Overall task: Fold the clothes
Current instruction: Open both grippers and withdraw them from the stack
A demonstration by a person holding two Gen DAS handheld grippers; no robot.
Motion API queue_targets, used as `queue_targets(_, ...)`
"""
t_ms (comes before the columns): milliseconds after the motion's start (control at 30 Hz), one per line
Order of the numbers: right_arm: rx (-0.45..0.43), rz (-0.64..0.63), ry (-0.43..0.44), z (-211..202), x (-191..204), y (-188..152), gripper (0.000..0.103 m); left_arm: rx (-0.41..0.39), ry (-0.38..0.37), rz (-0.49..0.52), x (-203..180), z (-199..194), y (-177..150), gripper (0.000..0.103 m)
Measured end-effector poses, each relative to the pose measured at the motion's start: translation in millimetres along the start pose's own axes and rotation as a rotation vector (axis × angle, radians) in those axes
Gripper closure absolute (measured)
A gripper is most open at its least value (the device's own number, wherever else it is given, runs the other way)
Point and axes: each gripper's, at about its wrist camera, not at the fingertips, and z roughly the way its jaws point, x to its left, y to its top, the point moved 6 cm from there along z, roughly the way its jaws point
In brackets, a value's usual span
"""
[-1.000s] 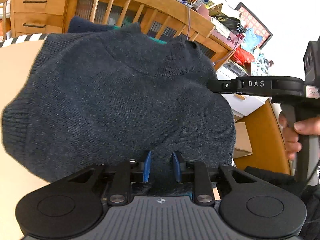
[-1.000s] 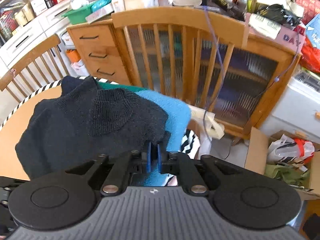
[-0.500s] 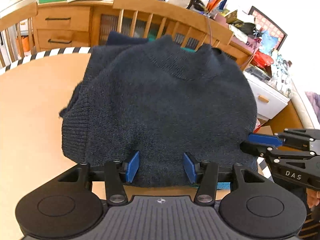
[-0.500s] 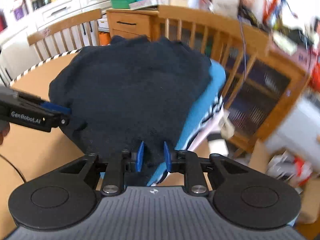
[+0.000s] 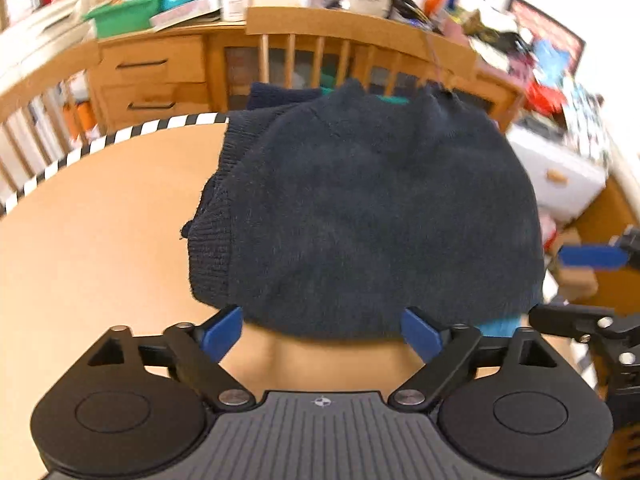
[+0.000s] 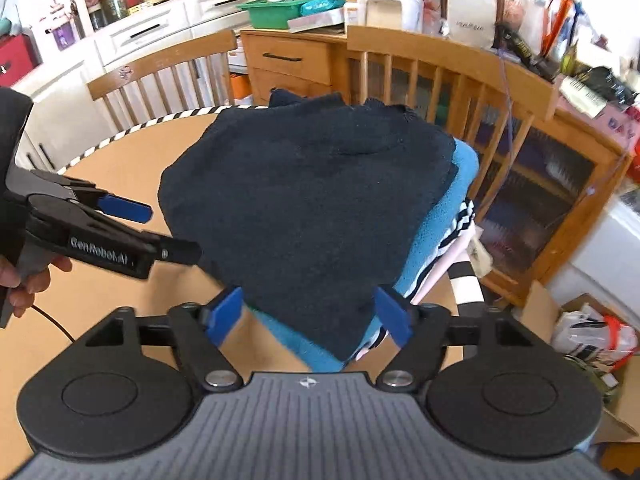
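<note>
1. My left gripper (image 5: 322, 330) is spread wide, nothing between the blue pads; it sits just short of the near hem of the dark navy sweater (image 5: 372, 216).
2. My right gripper (image 6: 308, 314) is also wide open and empty, its pads flanking the near corner of the pile without touching it as far as I can tell.
3. Both open and clear of the cloth: I judge this fold is set down and done, so nothing needs holding.
4. Sweater lies folded at 12 o'clock from both cameras, on the tan table (image 5: 100, 248), toward its far edge by the wooden chair (image 6: 452, 76).
5. It tops a stack: a blue garment (image 6: 440, 216) pokes out at 3 o'clock, striped cloth (image 6: 460, 236) below that.
6. Look: compact rounded bundle, ribbed hem along the 9 o'clock side, neckline at the far end, surface smooth. Left view is motion-blurred.
7. Sits on the stack so the folded pieces stay together, I'd guess.
</note>
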Motion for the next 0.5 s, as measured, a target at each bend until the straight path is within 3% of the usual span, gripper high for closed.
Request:
queue_targets(133,-0.029,0.041,-0.089,-15,21,-13,0.007,0.004,-0.029,-0.013,5,-9,-17,0.005)
queue_targets(200,-0.034,0.052,-0.108,-19,33,-20,0.006,-0.019,-0.059,-0.009,6,-17,-25,0.0)
queue_targets(500,-0.046,0.103,-0.18,-35,70,-41,0.005,-0.067,-0.095,0.045,5,-34,-35,0.0)
